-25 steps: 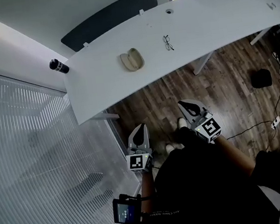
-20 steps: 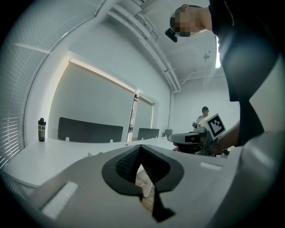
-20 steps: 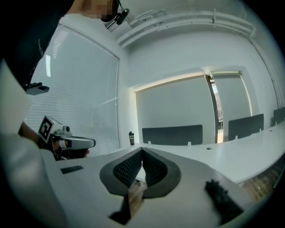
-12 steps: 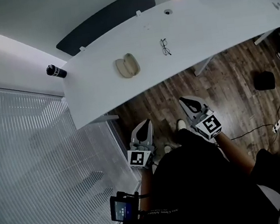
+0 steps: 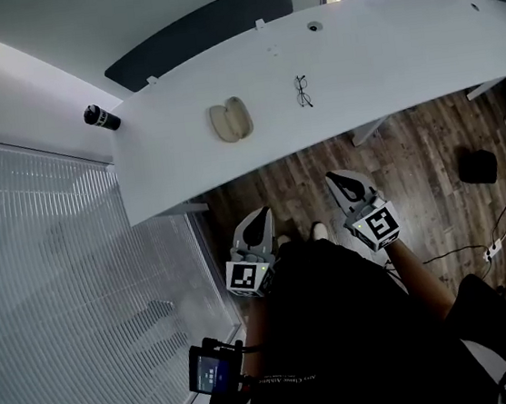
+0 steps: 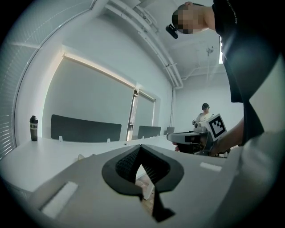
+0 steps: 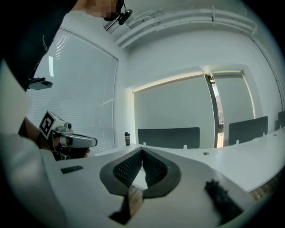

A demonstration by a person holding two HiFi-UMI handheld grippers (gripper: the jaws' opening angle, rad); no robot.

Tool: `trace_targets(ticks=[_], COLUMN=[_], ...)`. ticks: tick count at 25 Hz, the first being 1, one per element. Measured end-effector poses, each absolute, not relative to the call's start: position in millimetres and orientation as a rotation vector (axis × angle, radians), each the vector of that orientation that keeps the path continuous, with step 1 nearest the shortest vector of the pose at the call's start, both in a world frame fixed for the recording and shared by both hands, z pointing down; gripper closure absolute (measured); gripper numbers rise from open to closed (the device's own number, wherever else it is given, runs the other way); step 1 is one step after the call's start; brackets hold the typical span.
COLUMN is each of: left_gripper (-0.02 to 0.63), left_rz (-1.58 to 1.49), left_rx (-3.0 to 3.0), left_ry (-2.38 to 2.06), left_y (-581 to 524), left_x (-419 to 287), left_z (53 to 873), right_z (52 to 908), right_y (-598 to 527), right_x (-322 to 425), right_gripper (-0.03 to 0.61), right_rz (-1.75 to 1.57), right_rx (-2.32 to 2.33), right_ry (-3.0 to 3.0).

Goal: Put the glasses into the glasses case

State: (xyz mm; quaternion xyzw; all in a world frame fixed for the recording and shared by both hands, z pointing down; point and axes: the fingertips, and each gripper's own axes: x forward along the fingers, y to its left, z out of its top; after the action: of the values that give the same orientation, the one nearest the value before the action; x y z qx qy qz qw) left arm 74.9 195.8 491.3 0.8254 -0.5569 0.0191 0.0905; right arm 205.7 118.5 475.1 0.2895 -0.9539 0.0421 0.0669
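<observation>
White tabletop (image 5: 399,50): glasses case (image 5: 230,119) and glasses (image 5: 303,91) apart

On the counter (image 5: 399,50) the glasses case (image 5: 230,120) lies left of the glasses (image 5: 304,91) — apart; a bottle (image 5: 102,118) stands beyond its left end.

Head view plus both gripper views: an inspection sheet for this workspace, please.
Surface: white desk, long and curved.
Job's things: glasses case lies open on the desk; glasses to its right, apart from it.
Clutter: black bottle beside the desk's left end.
Grippers: left gripper and right gripper both shut, empty, held over the floor short of the desk.
Cables: cable on the wood floor at right.
Surroundings: blinds at left; dark panel behind the desk.
</observation>
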Motion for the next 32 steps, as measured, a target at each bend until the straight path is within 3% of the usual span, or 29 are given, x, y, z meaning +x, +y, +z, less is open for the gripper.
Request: trace_targets(ticks=[16, 32], left_gripper=[0.606, 0.606], left_rz=[0.133, 0.131], left_rx=[2.41, 2.481], left_ry=[-1.841, -1.71], left_y=[129.3, 84.7], left_x=[9.1, -65.2], left_z=[487.1, 507.2], right_z=[471.8, 477.2], right_y=[70.3, 20.8], right_x=[179.6, 118.0], right_gripper=[0.572, 0.572], right_rz=[0.125, 0.149], right_rx=[1.016, 1.108], right_ry=[-2.787, -2.686])
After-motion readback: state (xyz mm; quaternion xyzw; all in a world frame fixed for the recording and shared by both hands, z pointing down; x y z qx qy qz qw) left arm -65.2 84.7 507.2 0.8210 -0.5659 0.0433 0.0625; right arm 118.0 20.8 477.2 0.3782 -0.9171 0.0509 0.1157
